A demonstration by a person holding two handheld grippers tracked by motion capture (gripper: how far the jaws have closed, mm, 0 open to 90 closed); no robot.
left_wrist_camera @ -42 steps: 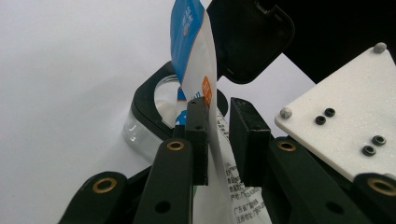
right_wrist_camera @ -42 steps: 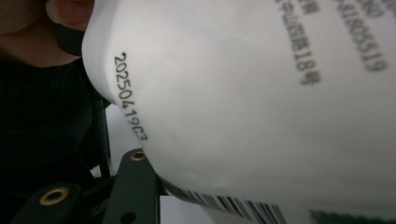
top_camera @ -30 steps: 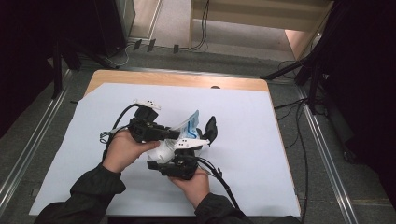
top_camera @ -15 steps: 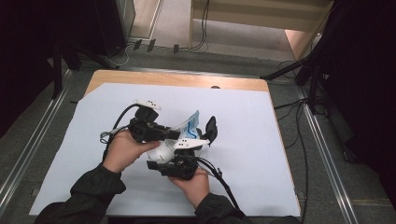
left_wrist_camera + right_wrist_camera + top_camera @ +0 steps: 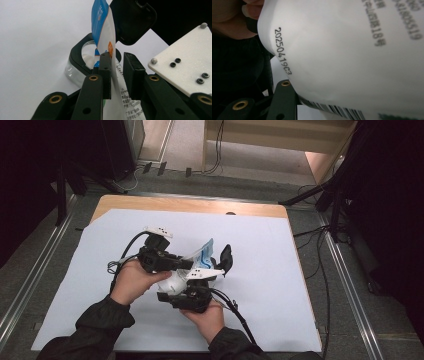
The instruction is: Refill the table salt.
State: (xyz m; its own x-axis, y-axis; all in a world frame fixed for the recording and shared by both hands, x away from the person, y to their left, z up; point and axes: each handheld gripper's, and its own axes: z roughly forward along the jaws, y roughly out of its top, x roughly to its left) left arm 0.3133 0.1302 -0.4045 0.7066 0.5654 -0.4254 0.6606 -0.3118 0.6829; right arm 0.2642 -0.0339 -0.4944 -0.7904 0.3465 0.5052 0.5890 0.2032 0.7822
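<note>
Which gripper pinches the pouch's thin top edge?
The left gripper: the white and blue pouch rises flat between its pads. The right gripper holds the pouch's bulging lower body.

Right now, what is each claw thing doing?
Left gripper: closed on the white pouch's top edge.
Right gripper: holds the pouch's body.

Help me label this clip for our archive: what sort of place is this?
Probably a lab or studio set up for recording, not a home. A wooden table covered by a plain white sheet stands between metal floor rails, with loose cables on the floor and dark surroundings.
</note>
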